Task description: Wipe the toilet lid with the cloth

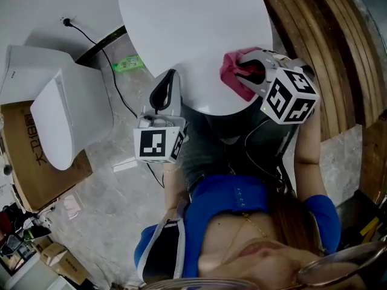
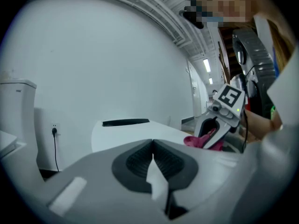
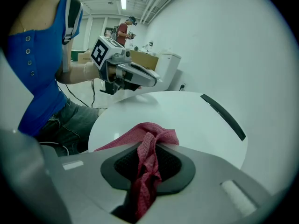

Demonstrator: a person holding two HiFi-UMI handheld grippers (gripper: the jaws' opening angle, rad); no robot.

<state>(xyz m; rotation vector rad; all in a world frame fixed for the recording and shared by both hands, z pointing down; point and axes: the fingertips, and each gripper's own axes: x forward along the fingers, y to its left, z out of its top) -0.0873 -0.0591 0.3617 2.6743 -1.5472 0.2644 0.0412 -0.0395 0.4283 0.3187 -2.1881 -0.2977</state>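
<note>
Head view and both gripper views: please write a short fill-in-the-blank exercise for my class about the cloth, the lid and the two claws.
1. The pink cloth is clamped in the ____ claw.
2. The left claw has its jaws ____, with nothing between them.
3. The free part of the cloth rests ____ top of the white lid, near its edge.

Missing words: right; shut; on.

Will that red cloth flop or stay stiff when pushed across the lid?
Probably floppy and light: the thin cloth bunches into folds where the right gripper pinches it. It should slide easily over the smooth white lid.
</note>
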